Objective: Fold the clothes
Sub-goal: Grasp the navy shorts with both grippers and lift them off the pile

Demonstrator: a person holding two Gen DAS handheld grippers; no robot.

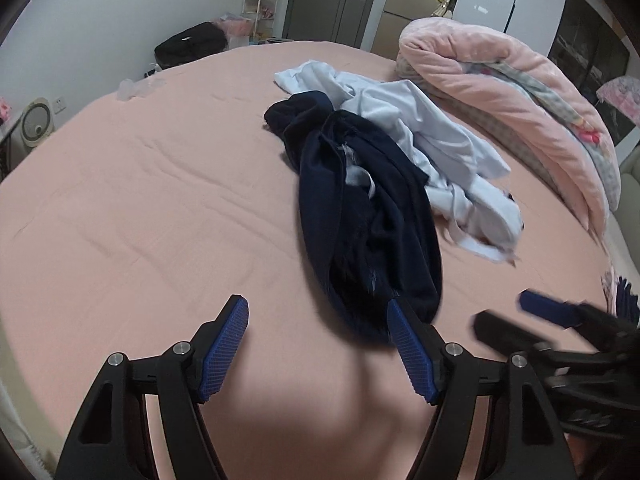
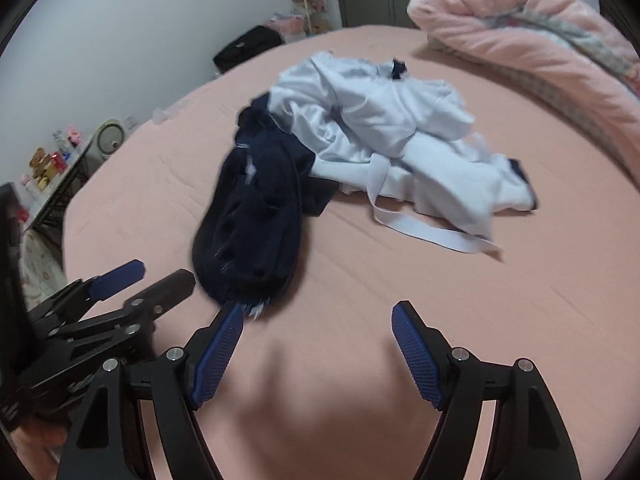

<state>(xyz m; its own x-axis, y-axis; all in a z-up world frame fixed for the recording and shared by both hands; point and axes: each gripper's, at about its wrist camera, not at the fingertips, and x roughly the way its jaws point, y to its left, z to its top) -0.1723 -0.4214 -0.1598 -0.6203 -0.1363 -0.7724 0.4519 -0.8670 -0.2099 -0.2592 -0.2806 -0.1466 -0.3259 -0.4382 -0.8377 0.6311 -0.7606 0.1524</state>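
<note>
A wide stretch of pink bed (image 1: 140,208) is lying bare to the left of the clothes and in front of both tools, with its far edge running toward a black bag (image 1: 191,43) by the wall. Along the right edge a rolled pink quilt (image 1: 500,72) is taking up the bed's side. The navy garment (image 1: 360,216) is lying crumpled near the middle, its near end reaching toward the tools, and the pale blue garment (image 1: 436,148) is bunched just beside and partly under it, a loose strap trailing onto the sheet. The left tool (image 1: 318,334) is hovering low over the bed with its jaws standing wide apart, holding nothing. The right tool (image 2: 318,338) is sitting beside it, likewise spread apart and empty, its left pad just touching the navy garment's near end.
</note>
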